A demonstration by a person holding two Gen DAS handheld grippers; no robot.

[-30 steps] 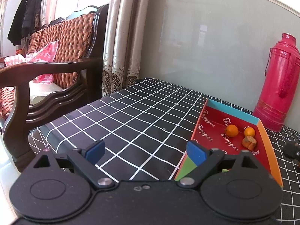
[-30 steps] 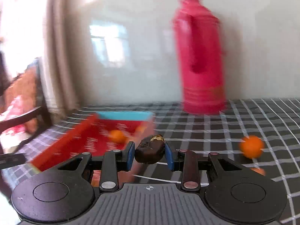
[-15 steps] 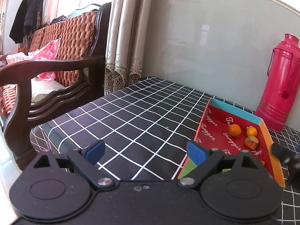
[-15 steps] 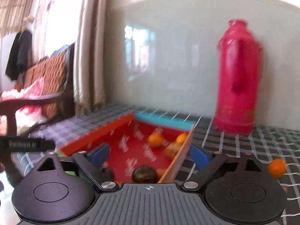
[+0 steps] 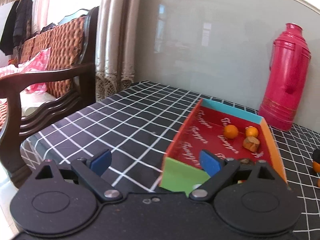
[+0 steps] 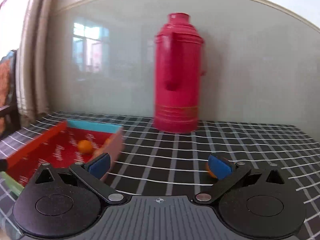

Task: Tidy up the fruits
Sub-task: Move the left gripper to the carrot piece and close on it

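Fruit tray [image 5: 269, 138], red-floored with coloured paper walls, on the checked tablecloth [image 5: 124, 124] in front and to the left of the red thermos [image 6: 177, 74]: contents now two oranges [image 5: 231, 131] and a brown fruit [image 5: 251, 143] toward its far end, plus a dark fruit [image 5: 244, 161] at its near end, behind the left gripper's finger. Change on record: a second ago the right gripper [image 6: 159, 166] was clamped on that dark fruit; its jaws have just been opening, the fruit sits in the tray, and nothing lies between the pads now. One more item counts as sorted (by my judgement). Right gripper: jaws spread wide, empty, turned away from the tray toward open cloth below the thermos, with a loose orange [image 6: 210, 171] half hidden behind its right finger, likely next for collection. Left gripper [image 5: 155, 161]: jaws wide, holding nothing, its right finger before the tray's green near wall; contact cannot be told. More fruit [image 5: 317, 166] lies on the cloth right of the tray.
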